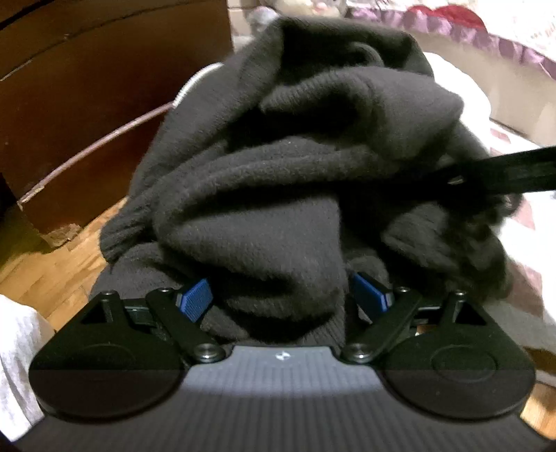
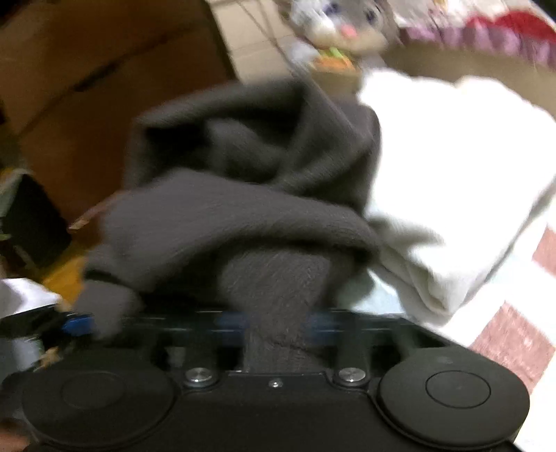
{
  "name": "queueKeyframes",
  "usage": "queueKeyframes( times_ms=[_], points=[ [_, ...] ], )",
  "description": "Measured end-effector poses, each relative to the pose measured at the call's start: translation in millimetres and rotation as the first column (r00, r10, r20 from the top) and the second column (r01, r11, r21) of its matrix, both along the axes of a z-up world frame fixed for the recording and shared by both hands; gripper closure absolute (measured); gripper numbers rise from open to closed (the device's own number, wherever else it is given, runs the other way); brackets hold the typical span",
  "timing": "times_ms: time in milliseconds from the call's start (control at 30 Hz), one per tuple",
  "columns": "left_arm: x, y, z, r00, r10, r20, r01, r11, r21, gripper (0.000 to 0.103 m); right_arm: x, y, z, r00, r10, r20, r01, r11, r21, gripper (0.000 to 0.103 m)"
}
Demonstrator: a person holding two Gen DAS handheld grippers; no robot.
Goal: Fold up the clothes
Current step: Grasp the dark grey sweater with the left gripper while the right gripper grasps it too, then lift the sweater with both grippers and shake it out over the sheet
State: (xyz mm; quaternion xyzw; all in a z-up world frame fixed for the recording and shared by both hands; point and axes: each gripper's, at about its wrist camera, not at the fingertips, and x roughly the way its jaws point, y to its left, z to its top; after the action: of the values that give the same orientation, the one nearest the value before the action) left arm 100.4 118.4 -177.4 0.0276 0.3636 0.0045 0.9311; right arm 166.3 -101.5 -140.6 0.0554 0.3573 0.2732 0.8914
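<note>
The left gripper stood open around a fold of the black sweater, bunched on the bed; the right gripper pinched its fabric

On my left I see a dark brown wooden cabinet standing on a yellowish wood-block floor. Behind sits a bed with a purple frilled cover, a pale cardboard-coloured panel below it. A grey plush cat sits at the back, blurred. Lighting is warm, indoor.
</note>
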Motion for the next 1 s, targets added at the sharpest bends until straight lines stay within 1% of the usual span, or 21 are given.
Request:
queueKeyframes(
  times_ms=[33, 67, 100, 167, 200, 233, 300, 333, 400, 467, 533, 600, 667, 700, 733, 800, 833, 867, 933, 967, 1000],
  points=[
    [0, 1, 1, 1.0, 0.004, 0.012, -0.004, 1.0, -0.004, 0.026, -9, -3, 10, 0.999, -0.007, 0.032, 0.007, 1.0, 0.0, 0.08],
    [-1, 1, 2, 1.0, 0.003, 0.023, -0.003, 1.0, -0.008, 0.043, -20, -7, 20, 0.997, -0.024, 0.069, 0.024, 1.0, -0.011, 0.082],
    [-1, 1, 4, 0.999, 0.003, 0.034, -0.002, 1.0, -0.011, 0.051, -30, -10, 31, 0.993, -0.041, 0.107, 0.044, 0.999, -0.022, 0.082],
    [-4, 1, 11, 0.998, -0.009, 0.057, 0.011, 0.999, -0.037, 0.075, -46, -21, 52, 0.979, -0.086, 0.185, 0.095, 0.995, -0.042, 0.084],
    [-7, 3, 16, 0.997, -0.012, 0.073, 0.018, 0.997, -0.077, 0.077, -54, -27, 62, 0.969, -0.11, 0.22, 0.124, 0.991, -0.05, 0.084],
    [-13, 7, 24, 0.996, -0.008, 0.094, 0.022, 0.989, -0.149, 0.078, -64, -33, 72, 0.959, -0.14, 0.246, 0.157, 0.986, -0.053, 0.085],
    [-26, 12, 45, 0.989, -0.012, 0.149, 0.057, 0.952, -0.3, 0.08, -85, -49, 89, 0.933, -0.21, 0.292, 0.238, 0.969, -0.061, 0.085],
    [-33, 10, 55, 0.983, -0.023, 0.184, 0.083, 0.942, -0.326, 0.08, -95, -57, 98, 0.917, -0.242, 0.317, 0.276, 0.959, -0.064, 0.086],
    [-45, -2, 76, 0.965, -0.061, 0.253, 0.141, 0.94, -0.311, 0.08, -114, -73, 112, 0.881, -0.295, 0.369, 0.343, 0.937, -0.069, 0.086],
    [-51, -18, 93, 0.942, -0.118, 0.313, 0.211, 0.936, -0.281, 0.083, -133, -89, 127, 0.846, -0.338, 0.412, 0.397, 0.915, -0.065, 0.086],
    [-48, -38, 108, 0.919, -0.175, 0.354, 0.281, 0.919, -0.276, 0.084, -148, -104, 143, 0.812, -0.386, 0.437, 0.447, 0.893, -0.043, 0.086],
    [-53, -48, 117, 0.898, -0.224, 0.379, 0.351, 0.884, -0.309, 0.084, -167, -120, 160, 0.778, -0.433, 0.454, 0.494, 0.869, -0.017, 0.086],
    [-61, -60, 122, 0.871, -0.284, 0.402, 0.432, 0.833, -0.345, 0.084, -189, -134, 175, 0.735, -0.479, 0.48, 0.543, 0.84, 0.006, 0.086],
    [-65, -68, 125, 0.854, -0.319, 0.411, 0.471, 0.809, -0.352, 0.084, -201, -141, 183, 0.71, -0.496, 0.499, 0.567, 0.824, 0.012, 0.086],
    [-70, -76, 128, 0.841, -0.351, 0.412, 0.502, 0.791, -0.351, 0.08, -212, -148, 190, 0.687, -0.512, 0.516, 0.59, 0.807, 0.015, 0.086],
    [-82, -95, 130, 0.812, -0.423, 0.402, 0.562, 0.753, -0.342, 0.067, -226, -165, 201, 0.649, -0.539, 0.536, 0.633, 0.774, 0.011, 0.087],
    [-89, -105, 131, 0.797, -0.454, 0.399, 0.586, 0.742, -0.326, 0.053, -233, -175, 206, 0.632, -0.551, 0.545, 0.654, 0.757, 0.007, 0.087],
    [-94, -113, 130, 0.782, -0.477, 0.401, 0.605, 0.736, -0.303, 0.05, -239, -185, 210, 0.614, -0.562, 0.554, 0.674, 0.739, 0.003, 0.087],
    [-103, -126, 127, 0.749, -0.524, 0.405, 0.641, 0.728, -0.244, 0.051, -247, -205, 216, 0.577, -0.578, 0.578, 0.717, 0.697, -0.018, 0.087],
    [-108, -131, 124, 0.743, -0.537, 0.4, 0.644, 0.735, -0.209, 0.051, -250, -215, 219, 0.557, -0.583, 0.591, 0.738, 0.674, -0.031, 0.087],
    [-113, -136, 121, 0.747, -0.54, 0.388, 0.635, 0.753, -0.175, 0.052, -253, -225, 222, 0.538, -0.587, 0.605, 0.759, 0.65, -0.044, 0.087]
  ],
)
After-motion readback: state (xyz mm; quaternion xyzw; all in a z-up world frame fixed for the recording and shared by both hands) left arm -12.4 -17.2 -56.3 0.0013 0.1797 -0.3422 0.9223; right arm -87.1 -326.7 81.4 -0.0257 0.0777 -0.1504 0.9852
